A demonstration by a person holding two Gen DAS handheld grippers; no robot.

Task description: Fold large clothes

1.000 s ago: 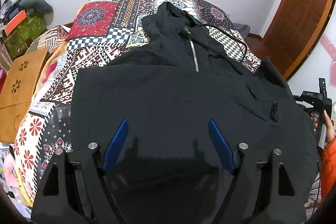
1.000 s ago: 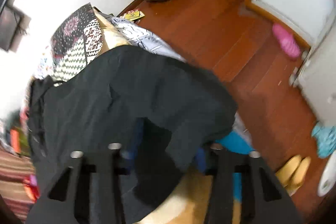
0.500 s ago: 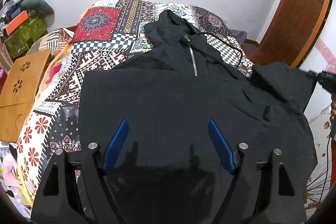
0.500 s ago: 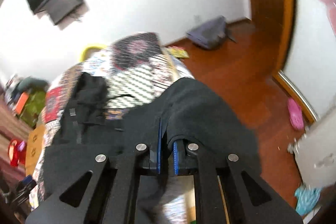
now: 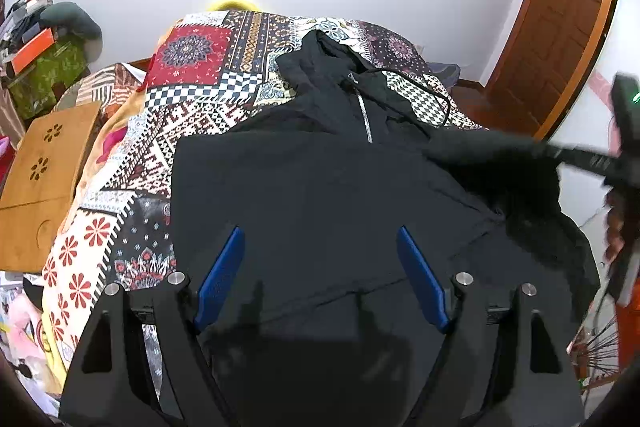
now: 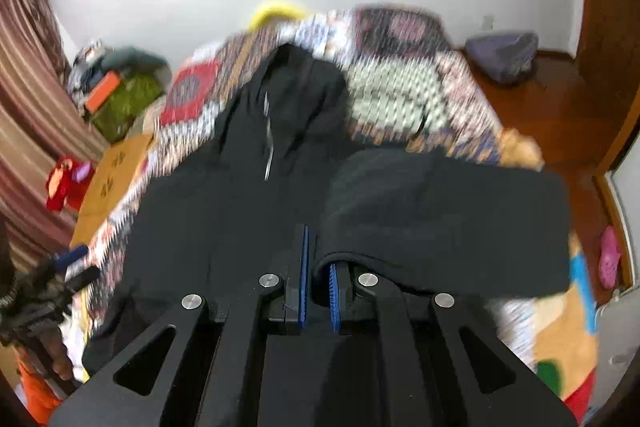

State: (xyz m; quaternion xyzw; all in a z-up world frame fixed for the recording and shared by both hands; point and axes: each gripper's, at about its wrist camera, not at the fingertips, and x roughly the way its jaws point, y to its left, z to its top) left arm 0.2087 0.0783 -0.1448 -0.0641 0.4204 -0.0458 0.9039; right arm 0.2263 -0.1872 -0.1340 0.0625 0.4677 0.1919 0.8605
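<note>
**Black hoodie on bed, one sleeve gripped**

Left wrist view: left claw (image 5: pixel 320 263) spread wide, empty, above the black hoodie (image 5: pixel 320 195) lying on the patterned bedspread (image 5: pixel 192 75).

Right wrist view: right claw (image 6: pixel 318 259) pinched onto the sleeve (image 6: pixel 440 219), lifted over the hoodie's body.

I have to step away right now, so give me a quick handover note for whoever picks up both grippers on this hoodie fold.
Left gripper: open, over the black hoodie, holding nothing.
Right gripper: shut on the sleeve, lifted over the body.
Hoodie lies front up on the patterned bedspread, hood toward the wall.
Done: one side looks folded straight.
Left: lay this sleeve across, release, then probably fold the body up.
</note>
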